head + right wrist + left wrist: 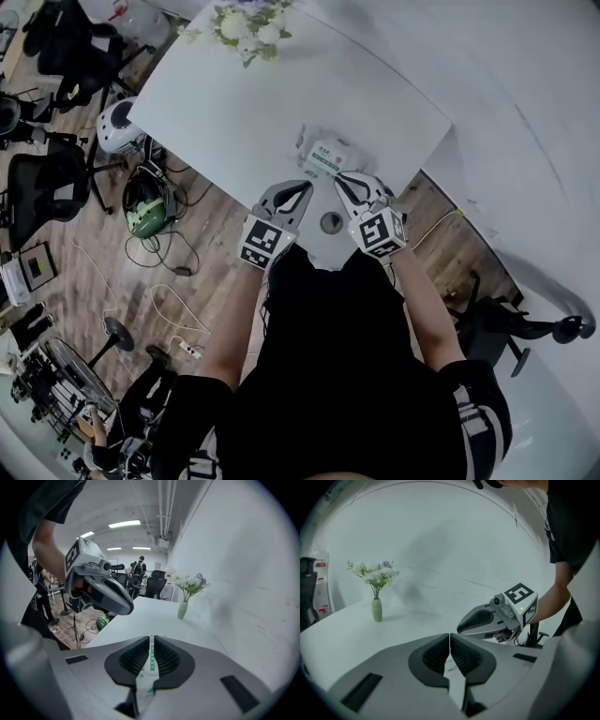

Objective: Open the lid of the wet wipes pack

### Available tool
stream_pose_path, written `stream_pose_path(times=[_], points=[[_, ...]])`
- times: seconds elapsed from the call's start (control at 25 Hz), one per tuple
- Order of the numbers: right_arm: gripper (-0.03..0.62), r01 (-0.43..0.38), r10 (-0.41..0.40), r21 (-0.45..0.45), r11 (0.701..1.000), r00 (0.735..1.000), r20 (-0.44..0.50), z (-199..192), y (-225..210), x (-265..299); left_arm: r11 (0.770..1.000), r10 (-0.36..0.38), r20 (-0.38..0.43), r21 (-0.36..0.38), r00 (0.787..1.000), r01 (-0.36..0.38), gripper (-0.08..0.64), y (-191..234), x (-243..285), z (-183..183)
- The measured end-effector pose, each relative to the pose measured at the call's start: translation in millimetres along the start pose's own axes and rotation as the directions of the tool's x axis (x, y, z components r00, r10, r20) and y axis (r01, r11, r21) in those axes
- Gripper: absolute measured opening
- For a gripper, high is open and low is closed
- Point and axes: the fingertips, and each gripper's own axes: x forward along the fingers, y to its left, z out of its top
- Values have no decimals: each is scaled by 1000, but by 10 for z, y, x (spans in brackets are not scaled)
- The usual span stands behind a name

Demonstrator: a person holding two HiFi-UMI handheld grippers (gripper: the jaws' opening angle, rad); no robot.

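The wet wipes pack, white with green print, sits near the front edge of the white table. Both grippers meet it from the near side. My left gripper is shut on a thin white edge of the pack, pinched flat between the ribbed pads. My right gripper is shut on a white strip of the pack with a green band. In the left gripper view the right gripper shows close by on the right. The lid itself is hidden by the jaws.
A green vase of white flowers stands at the table's far end. A round grommet hole lies in the table by my right gripper. A white wall runs along the right. Office chairs, a green helmet and cables cover the floor at the left.
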Motion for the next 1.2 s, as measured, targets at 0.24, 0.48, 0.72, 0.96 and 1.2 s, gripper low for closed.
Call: stream_pose_path(times=[0.24,0.48,0.72,0.96,1.2], points=[[55,7,-8,-19,1000,998,-66,-195,14,272,999,-44,-47,-10,998,44,25,115,257,-271],[66,1,-7,-55,998,993,-115,-335,54,502,998,-63,-104,-25,993,60,25,220,477,-583],[81,-2,-11,-83,997,988,-154,-489,44,703,996,-76,-127,-54,989,69,25,308,639,-776],[97,12,-36,-120,993,980,-198,-652,20,869,995,-67,-138,-79,988,56,25,482,772,-914],[106,8,-46,-163,987,971,-236,-756,55,1029,995,-52,-153,-87,987,39,25,664,894,-1017]])
